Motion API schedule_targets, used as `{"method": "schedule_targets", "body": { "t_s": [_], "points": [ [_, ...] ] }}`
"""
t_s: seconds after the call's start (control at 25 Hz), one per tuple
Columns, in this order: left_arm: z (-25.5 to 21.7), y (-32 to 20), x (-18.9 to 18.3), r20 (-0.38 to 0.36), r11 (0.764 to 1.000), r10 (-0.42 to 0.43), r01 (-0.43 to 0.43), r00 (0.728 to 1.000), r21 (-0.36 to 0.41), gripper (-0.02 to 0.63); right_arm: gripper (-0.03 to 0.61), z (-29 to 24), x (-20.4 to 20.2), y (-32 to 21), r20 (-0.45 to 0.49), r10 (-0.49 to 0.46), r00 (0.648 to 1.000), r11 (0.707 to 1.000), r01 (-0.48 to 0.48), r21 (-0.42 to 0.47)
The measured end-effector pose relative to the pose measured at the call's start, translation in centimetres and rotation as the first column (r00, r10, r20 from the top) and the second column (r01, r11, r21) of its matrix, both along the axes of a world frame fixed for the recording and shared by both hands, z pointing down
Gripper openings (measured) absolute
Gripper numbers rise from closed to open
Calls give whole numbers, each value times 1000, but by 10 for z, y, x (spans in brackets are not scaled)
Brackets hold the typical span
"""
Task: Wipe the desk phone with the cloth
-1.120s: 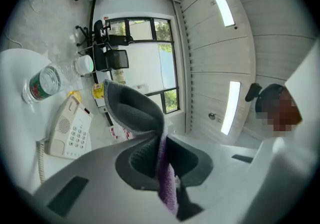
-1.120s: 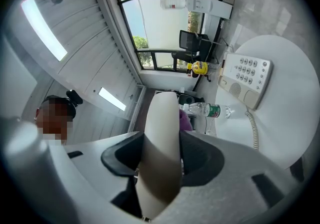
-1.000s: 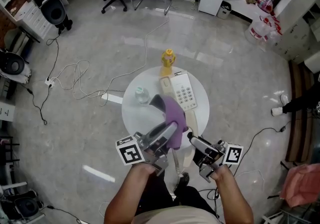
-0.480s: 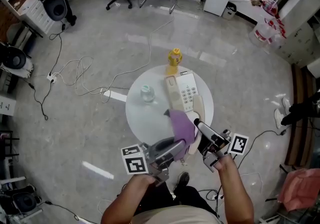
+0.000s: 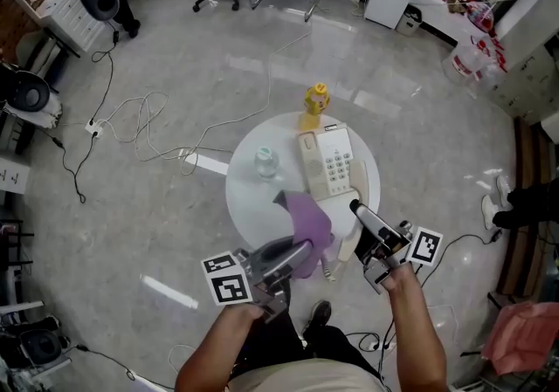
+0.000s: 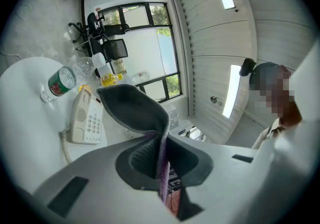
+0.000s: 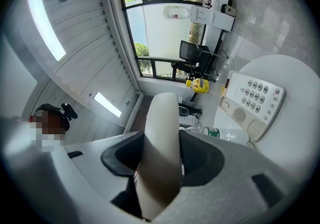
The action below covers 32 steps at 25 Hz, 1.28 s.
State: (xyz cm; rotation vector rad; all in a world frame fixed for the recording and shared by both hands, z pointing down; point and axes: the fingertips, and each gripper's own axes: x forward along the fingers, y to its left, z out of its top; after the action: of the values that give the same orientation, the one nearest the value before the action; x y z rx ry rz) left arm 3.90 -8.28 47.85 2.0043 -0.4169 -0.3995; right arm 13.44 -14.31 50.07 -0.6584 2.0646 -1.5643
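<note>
The cream push-button desk phone [image 5: 332, 163] is sitting at about 2 o'clock on the round white surface [image 5: 253, 202]. Its cream handset [image 7: 160, 133] is off the cradle at 4 o'clock, being clamped between the wide-set jaws of the right hand-held gripper [image 5: 362, 216]. The purple cloth [image 5: 307, 220] is hanging over 6 o'clock, pinched in the nearly closed left hand-held gripper [image 5: 297, 252]. A clear plastic water bottle [image 5: 265, 159] is standing at 10 o'clock and a yellow bottle [image 5: 316, 100] at 12.

Left gripper [image 5: 301, 251] pinches cloth [image 5: 307, 217]; right gripper [image 5: 362, 217] clamps handset [image 5: 357, 182]; both held out level, side by side.
</note>
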Motion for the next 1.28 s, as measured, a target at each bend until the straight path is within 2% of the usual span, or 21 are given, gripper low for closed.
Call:
{"method": "schedule_targets", "body": {
  "t_s": [0.32, 0.48, 0.64, 0.96, 1.12, 1.28],
  "points": [
    [52, -16, -35, 201, 998, -57, 55, 978, 14, 41, 201, 17, -9, -31, -105, -10, 994, 1000, 12, 17],
    [82, -23, -47, 330, 999, -40, 37, 943, 16, 41, 201, 29, -20, -46, -184, -25, 983, 999, 30, 26],
    [110, -28, -52, 418, 1000, -12, 16, 908, -6, 41, 201, 43, -25, -59, -254, -30, 967, 999, 37, 22],
    [161, -34, -55, 518, 998, 64, -39, 853, -58, 41, 201, 75, -34, -81, -376, -38, 926, 998, 51, 24],
    [182, -36, -53, 543, 994, 97, -58, 834, -88, 42, 201, 90, -37, -91, -426, -43, 904, 998, 59, 25],
    [200, -38, -52, 552, 991, 116, -63, 826, -115, 42, 201, 104, -42, -102, -462, -47, 886, 997, 70, 33]
  ]
}}
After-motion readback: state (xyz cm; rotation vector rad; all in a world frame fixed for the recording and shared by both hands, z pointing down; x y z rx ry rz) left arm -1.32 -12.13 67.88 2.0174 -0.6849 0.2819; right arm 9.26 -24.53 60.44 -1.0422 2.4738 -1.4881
